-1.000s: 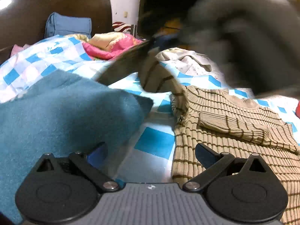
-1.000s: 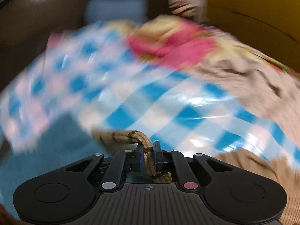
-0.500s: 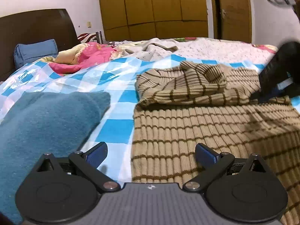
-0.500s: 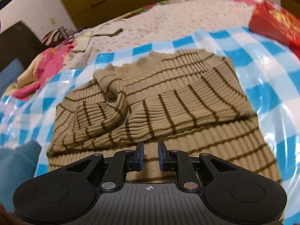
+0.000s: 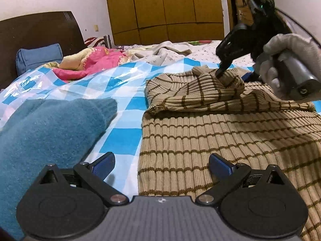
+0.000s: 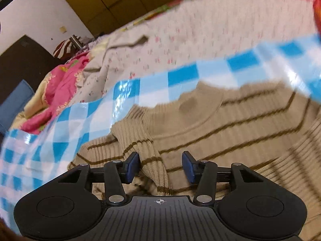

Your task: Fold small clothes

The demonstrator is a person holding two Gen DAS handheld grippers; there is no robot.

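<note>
Left wrist view: hovering low over the near hem of the striped sweater [image 5: 230, 140], which is lying spread on the blue-checked plastic sheet [image 5: 120, 108] on the bed. Left gripper [image 5: 161, 165] standing wide apart, pads gripping nothing. Showing the right gripper [image 5: 232, 70] across the garment, now poking its tips down into the bunched sleeve [image 5: 200, 92], where half a second ago only its edge was entering at the right. Sleeve lying folded across the chest instead of hanging in the air as a second ago. Folded teal towel [image 5: 46, 128] sitting just beside the sweater on the left.

Right wrist view: blurring with motion, tilting toward the collar [image 6: 200, 100]. Right gripper [image 6: 160, 166] now spreading moderately wide, whereas a second ago pinching the sleeve shut and half a second ago nearly closed. Straddling the sleeve cuff [image 6: 154, 160] without clamping it.

Meaning for the task: sleeve fold apparently laid and let go, though still lumpy; probably needing flattening before folding the body upward from the hem.
</note>
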